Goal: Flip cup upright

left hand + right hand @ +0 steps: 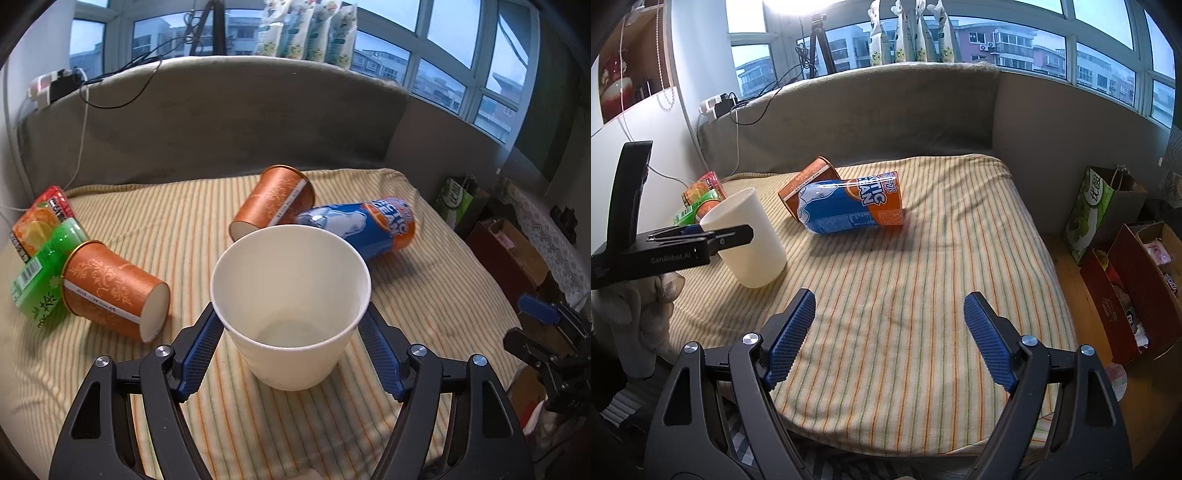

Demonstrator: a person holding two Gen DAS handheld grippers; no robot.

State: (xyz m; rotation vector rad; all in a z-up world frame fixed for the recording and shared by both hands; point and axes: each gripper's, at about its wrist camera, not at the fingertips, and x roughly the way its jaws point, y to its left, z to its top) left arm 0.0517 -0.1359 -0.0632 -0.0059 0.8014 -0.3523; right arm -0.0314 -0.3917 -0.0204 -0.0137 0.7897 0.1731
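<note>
Your left hand-held gripper (pixel 291 325) has the white cup (pixel 291 306) squarely between its blue pads (pixel 201 354), jaws closed to the cup's width and touching its wall just under the rim on both sides. The cup sits near the front left corner of the striped bed (pixel 923 295), mouth up, long axis close to vertical with a slight lean, base apparently resting on the cover. So for this cup the flip looks done, and the next call is probably just letting go cleanly. Your right hand-held gripper (pixel 890 332) hangs wide and empty over the front edge, well apart from everything. Toward the back edge, a blue cup (pixel 849 206) and an orange cup (pixel 273 203) lie on their sides, touching. Another orange cup (pixel 114 291) lies near the left edge, nearer your left hand.
</note>
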